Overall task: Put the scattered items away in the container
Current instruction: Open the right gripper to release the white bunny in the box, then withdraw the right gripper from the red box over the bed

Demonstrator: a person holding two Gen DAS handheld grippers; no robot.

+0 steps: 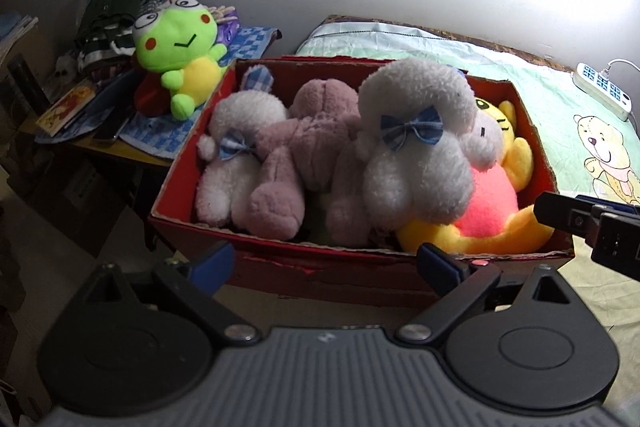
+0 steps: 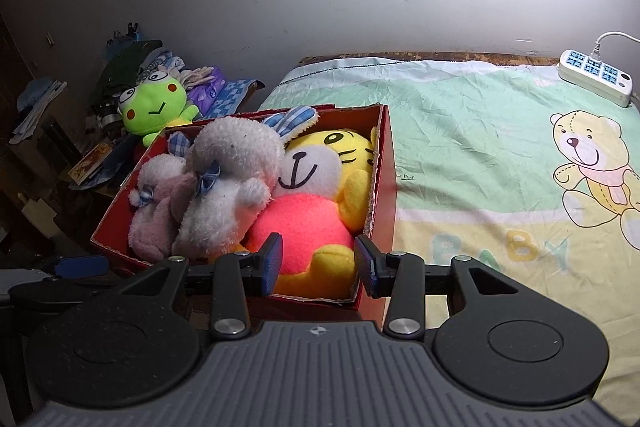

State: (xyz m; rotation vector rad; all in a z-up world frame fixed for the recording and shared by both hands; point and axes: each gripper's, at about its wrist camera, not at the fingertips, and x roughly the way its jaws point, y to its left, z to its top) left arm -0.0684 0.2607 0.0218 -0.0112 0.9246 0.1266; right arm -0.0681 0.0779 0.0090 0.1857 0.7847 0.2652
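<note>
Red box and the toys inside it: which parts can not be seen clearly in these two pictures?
- Red box floor: both views, covered by the packed toys.
- Pink plush face: left wrist view, it lies turned away; right wrist view, the white rabbit covers most of it.
- Yellow tiger feet: right wrist view, partly behind the right tool.
- Small white rabbit face: hidden in both views.
- Green frog lower body: right wrist view, behind the box wall.

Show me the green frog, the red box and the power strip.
green frog (image 1: 180,39), left wrist view, on its face
red box (image 2: 386,167), right wrist view, on its right wall
power strip (image 2: 596,77), right wrist view, on its top
</note>
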